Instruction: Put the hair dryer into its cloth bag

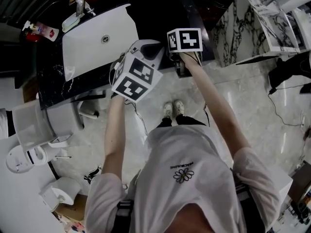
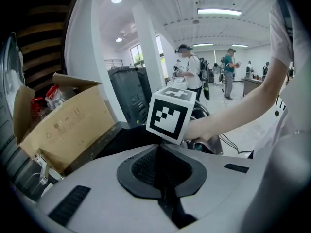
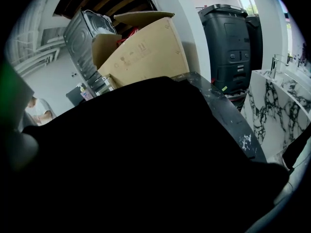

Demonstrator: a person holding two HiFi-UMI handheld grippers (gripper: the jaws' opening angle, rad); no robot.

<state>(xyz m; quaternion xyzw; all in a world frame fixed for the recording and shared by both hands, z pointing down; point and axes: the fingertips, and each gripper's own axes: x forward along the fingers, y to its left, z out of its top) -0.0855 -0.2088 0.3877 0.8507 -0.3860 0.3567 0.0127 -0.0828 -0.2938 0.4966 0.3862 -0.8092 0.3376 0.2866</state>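
The white hair dryer (image 2: 92,183), with its dark rear grille (image 2: 160,171), fills the lower half of the left gripper view and hides the jaws there. In the head view the hair dryer (image 1: 148,50) sticks out ahead of my left gripper (image 1: 142,58), held above the black counter (image 1: 53,76). The black cloth bag (image 3: 146,154) covers most of the right gripper view and hides that gripper's jaws. My right gripper (image 1: 184,39) is close on the right of the left one, and its marker cube (image 2: 170,113) shows just beyond the dryer.
A white sink (image 1: 97,40) with a tap (image 1: 80,6) is set in the counter. At the back are a cardboard box (image 3: 141,47) and a black bin (image 3: 228,42). A marble-patterned block (image 1: 252,28) stands at the right. Cables lie on the floor (image 1: 282,115). People stand far off (image 2: 194,72).
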